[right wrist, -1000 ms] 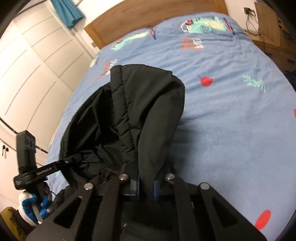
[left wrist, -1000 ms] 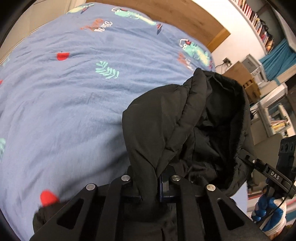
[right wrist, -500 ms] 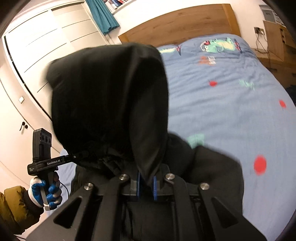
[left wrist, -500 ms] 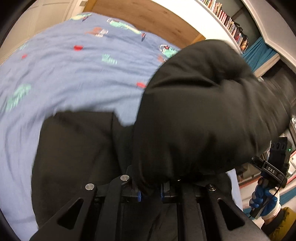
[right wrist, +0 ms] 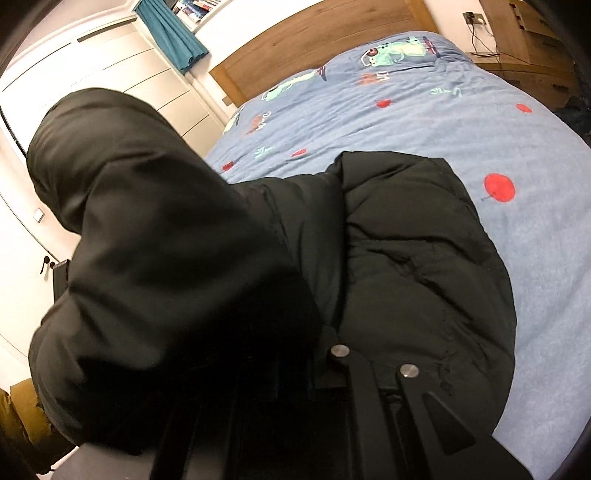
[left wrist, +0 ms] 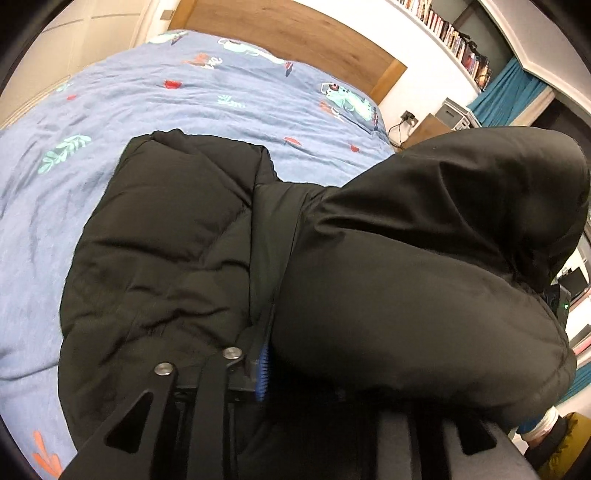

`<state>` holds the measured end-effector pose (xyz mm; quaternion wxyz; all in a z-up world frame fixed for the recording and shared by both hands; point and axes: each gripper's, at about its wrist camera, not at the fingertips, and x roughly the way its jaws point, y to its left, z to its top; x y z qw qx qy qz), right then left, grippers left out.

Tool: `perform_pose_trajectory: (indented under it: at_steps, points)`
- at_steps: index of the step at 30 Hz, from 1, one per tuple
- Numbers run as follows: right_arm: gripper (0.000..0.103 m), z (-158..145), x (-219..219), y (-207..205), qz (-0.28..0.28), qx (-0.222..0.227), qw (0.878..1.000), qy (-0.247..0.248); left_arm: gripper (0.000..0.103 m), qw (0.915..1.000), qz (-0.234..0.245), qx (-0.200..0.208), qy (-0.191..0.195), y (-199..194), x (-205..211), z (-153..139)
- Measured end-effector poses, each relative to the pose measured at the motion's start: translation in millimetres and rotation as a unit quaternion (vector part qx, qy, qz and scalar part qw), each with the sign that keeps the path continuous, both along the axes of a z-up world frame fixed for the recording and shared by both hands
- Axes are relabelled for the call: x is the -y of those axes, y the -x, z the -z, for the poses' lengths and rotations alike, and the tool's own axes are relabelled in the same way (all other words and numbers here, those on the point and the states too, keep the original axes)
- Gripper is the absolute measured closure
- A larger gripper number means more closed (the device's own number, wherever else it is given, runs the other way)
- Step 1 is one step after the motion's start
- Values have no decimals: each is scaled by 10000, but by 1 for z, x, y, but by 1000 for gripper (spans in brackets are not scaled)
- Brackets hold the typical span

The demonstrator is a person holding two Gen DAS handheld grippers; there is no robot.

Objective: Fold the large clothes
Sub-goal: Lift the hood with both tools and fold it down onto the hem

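Note:
A black padded jacket [left wrist: 162, 236] lies on the blue patterned bed cover [left wrist: 184, 99]; it also shows in the right wrist view [right wrist: 417, 258]. Its hood end [left wrist: 424, 266] is lifted and drapes over my left gripper [left wrist: 269, 354], which is shut on the fabric; a blue pad shows at the pinch. In the right wrist view the raised hood [right wrist: 155, 258] covers my right gripper [right wrist: 295, 369], which is shut on the jacket; its left finger is hidden.
A wooden headboard [left wrist: 295, 33] stands at the far end of the bed. White wardrobe doors [right wrist: 122, 74] are at the left, a wooden nightstand [right wrist: 528, 33] and book shelves [left wrist: 454, 37] at the right.
Both grippers have lifted and pulled the hood end back toward the near edge. The jacket body now lies spread on the bed below, and the views have tilted.

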<state>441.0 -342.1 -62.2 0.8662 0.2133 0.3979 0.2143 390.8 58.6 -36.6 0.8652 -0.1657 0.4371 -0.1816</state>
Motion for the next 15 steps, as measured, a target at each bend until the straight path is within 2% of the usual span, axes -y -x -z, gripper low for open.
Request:
perform_pose_trajectory:
  at_steps: [2, 5, 9, 15]
  points:
    - [93, 4, 0, 2, -4, 107, 9999, 33, 62, 10000, -42, 16, -63, 9, 1, 2]
    - [90, 11, 0, 4, -31, 185, 9998, 108, 53, 9999, -70, -118, -14, 21, 0, 9]
    - [90, 13, 1, 3, -111, 252, 9991, 324, 51, 9997, -124, -177, -127, 32, 1, 7]
    - [84, 7, 7, 8, -192, 327, 9970, 680, 39, 9991, -242, -252, -229, 51, -5, -2]
